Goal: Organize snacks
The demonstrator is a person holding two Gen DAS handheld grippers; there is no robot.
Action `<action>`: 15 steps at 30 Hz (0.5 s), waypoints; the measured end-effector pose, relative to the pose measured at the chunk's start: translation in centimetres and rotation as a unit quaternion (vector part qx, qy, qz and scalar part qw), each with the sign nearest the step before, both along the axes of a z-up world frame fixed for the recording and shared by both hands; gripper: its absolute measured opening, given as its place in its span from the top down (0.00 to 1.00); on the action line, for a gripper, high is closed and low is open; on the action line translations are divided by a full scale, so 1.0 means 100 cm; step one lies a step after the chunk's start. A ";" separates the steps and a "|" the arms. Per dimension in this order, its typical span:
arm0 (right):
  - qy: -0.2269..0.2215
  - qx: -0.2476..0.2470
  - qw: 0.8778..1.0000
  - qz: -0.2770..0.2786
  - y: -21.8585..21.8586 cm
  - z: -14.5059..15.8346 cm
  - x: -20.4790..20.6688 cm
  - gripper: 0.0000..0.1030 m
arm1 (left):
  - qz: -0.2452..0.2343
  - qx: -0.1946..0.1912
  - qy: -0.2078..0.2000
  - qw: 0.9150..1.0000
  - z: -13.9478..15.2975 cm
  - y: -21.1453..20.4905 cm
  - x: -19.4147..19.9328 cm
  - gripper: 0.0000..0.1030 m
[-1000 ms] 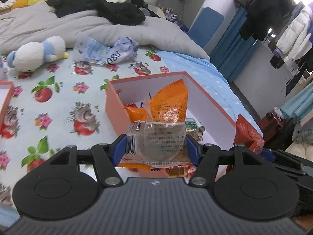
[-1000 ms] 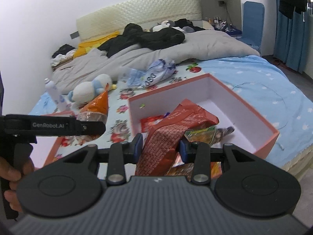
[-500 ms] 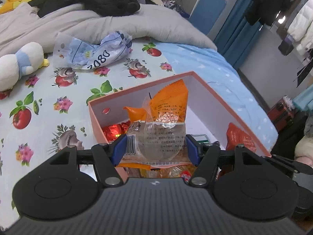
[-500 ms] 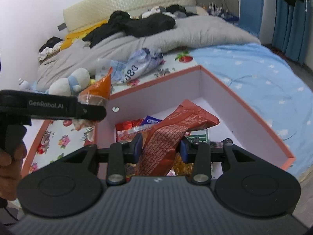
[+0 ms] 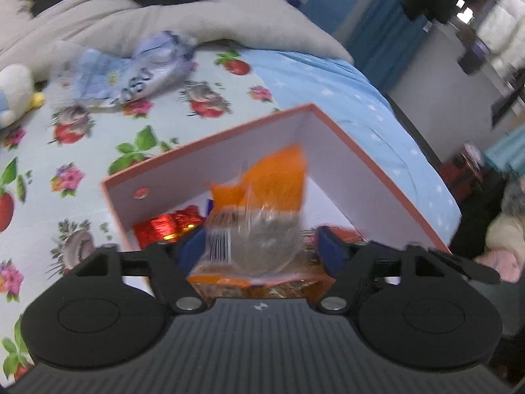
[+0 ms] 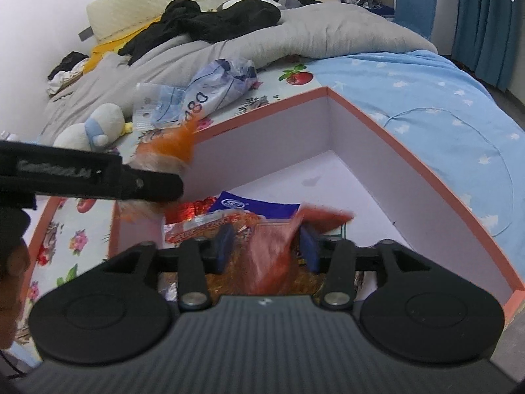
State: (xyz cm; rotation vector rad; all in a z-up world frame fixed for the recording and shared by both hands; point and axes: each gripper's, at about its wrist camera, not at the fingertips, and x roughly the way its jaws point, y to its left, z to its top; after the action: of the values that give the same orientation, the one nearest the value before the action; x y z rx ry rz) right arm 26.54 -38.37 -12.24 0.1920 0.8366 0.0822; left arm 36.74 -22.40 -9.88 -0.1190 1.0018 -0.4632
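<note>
An orange-rimmed box [image 5: 210, 138] [image 6: 262, 111] with white walls lies on the bed, with several snack packets in it. My left gripper [image 5: 261, 249] hangs over its near left corner. Its jaws are opening, and a blurred orange snack packet [image 5: 262, 210] sits loose between them, with a gap at the right pad. My right gripper [image 6: 265, 246] hovers over the box's near side. Its jaws are opening too, around a blurred red snack packet [image 6: 275, 256] that is clear of the left pad. In the right wrist view, the left gripper's finger [image 6: 98, 180] and the orange packet [image 6: 170, 151] show at the left.
A red foil packet [image 5: 167, 226] and a blue packet [image 6: 249, 205] lie in the box. Behind it are a crumpled blue-white bag [image 6: 203, 98], a plush toy [image 6: 95, 128], a grey duvet [image 6: 328, 32] and black clothes. Another box's rim [image 6: 39, 229] is at the left.
Both grippers came down closer over the box. Their jaws have widened, and the orange and red packets, held firmly before, now look blurred and loose.
</note>
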 end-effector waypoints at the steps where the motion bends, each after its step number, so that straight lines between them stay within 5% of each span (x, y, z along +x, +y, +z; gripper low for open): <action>1: -0.002 0.000 1.000 -0.004 -0.001 0.001 -0.001 0.30 | 0.001 0.007 -0.014 1.000 0.004 -0.002 -0.002 0.12; 3: -0.005 0.002 1.000 -0.007 -0.003 0.003 -0.004 0.22 | 0.005 0.017 -0.030 0.999 0.010 -0.002 -0.006 0.11; 15: -0.049 0.015 0.998 -0.027 -0.004 0.043 -0.045 0.22 | 0.019 -0.007 -0.067 0.998 0.066 0.022 -0.052 0.11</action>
State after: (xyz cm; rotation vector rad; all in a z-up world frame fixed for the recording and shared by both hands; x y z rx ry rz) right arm 22.07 -38.78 -7.91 0.2375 0.7315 0.0540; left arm 31.50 -20.18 -3.31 -0.1181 0.8628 -0.4385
